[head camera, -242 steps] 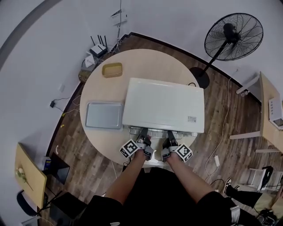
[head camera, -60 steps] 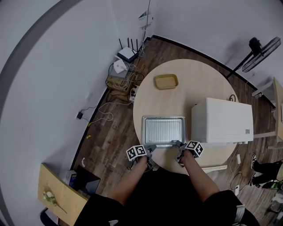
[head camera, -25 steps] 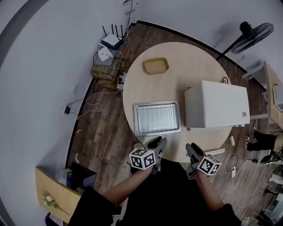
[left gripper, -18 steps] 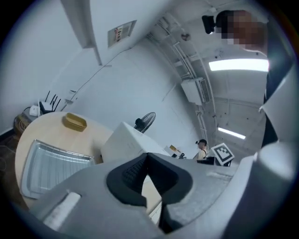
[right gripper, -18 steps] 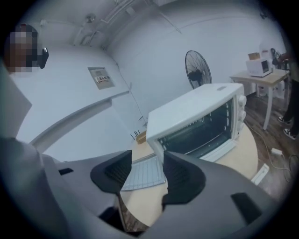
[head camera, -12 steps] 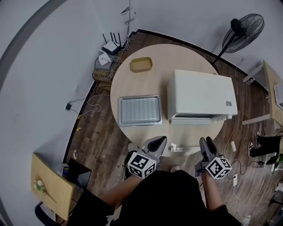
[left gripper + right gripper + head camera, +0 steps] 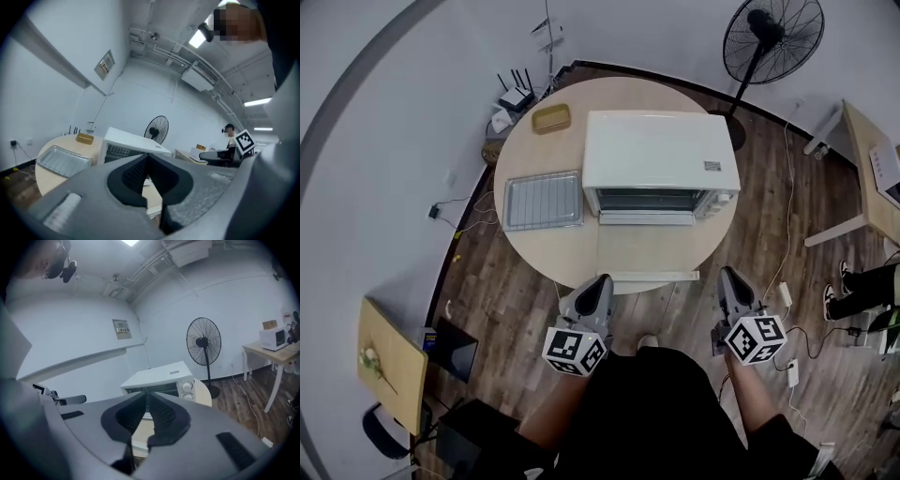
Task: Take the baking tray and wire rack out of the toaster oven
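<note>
Baking tray [image 7: 507,201], wire rack [image 7: 546,200] lying in it, sits on table [image 7: 548,249] just left of toaster oven [image 7: 661,150], long axis parallel w/ oven front; my L gripper [image 7: 598,281] is nearer. Both claws empty: L pressed together, R gripper [image 7: 729,276] jaws just been closing, pads now meeting. Oven-top label [image 7: 706,166] too small to read.

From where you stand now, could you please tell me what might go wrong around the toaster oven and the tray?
The toaster oven has its door open toward the person at the table's front edge; stepping in could knock it. The baking tray, with the wire rack in it, sits near the table's left rim; a nudge might tip it off. A power strip lies on the floor to the right: a possible trip.
</note>
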A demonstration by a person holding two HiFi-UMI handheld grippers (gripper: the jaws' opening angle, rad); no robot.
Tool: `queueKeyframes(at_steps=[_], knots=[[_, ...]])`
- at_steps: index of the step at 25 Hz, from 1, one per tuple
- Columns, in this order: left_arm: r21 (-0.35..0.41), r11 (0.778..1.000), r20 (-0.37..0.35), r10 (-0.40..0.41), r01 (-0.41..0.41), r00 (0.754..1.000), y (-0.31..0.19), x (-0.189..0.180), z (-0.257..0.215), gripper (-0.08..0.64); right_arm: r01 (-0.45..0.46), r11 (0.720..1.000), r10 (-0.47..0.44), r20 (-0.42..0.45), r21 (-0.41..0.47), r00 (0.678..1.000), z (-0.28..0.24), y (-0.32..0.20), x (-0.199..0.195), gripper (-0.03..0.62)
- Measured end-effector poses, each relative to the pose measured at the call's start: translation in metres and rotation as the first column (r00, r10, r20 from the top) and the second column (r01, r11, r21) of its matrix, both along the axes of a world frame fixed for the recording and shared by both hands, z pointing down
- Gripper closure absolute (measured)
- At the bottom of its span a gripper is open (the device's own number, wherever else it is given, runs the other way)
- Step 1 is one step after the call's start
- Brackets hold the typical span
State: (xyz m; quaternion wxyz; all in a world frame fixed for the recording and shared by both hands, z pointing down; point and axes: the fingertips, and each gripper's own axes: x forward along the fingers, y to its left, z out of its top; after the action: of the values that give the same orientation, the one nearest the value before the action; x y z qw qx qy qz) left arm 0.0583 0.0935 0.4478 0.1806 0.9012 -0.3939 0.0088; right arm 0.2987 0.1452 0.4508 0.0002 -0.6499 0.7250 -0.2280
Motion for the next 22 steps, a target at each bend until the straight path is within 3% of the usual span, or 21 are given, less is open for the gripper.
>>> queueKeyframes(at_steps=[2,9,13,22], knots=[[0.030,1.000,0.044,-0.008,0.007,0.999,0.017,0.009,-0.003,0.540,0.013,1.000,-0.013,-0.010,0.024,1.000,-0.005,0.013,0.015,0.591],[0.067,0.997,0.096,-0.045,0.039,0.994,0.044,0.014,-0.010,0.541,-0.011,0.997,0.017,-0.084,0.071,0.996,-0.014,0.042,0.024,0.589],[0.097,0.994,0.085,-0.064,0.055,0.994,0.055,0.022,-0.015,0.540,0.039,0.996,-0.026,-0.159,0.082,0.987,-0.018,0.050,0.022,0.591],[0.131,0.987,0.122,-0.108,0.092,0.987,0.077,0.008,-0.014,0.540,0.053,0.995,-0.035,-0.199,0.086,0.979,-0.019,0.052,0.017,0.591]])
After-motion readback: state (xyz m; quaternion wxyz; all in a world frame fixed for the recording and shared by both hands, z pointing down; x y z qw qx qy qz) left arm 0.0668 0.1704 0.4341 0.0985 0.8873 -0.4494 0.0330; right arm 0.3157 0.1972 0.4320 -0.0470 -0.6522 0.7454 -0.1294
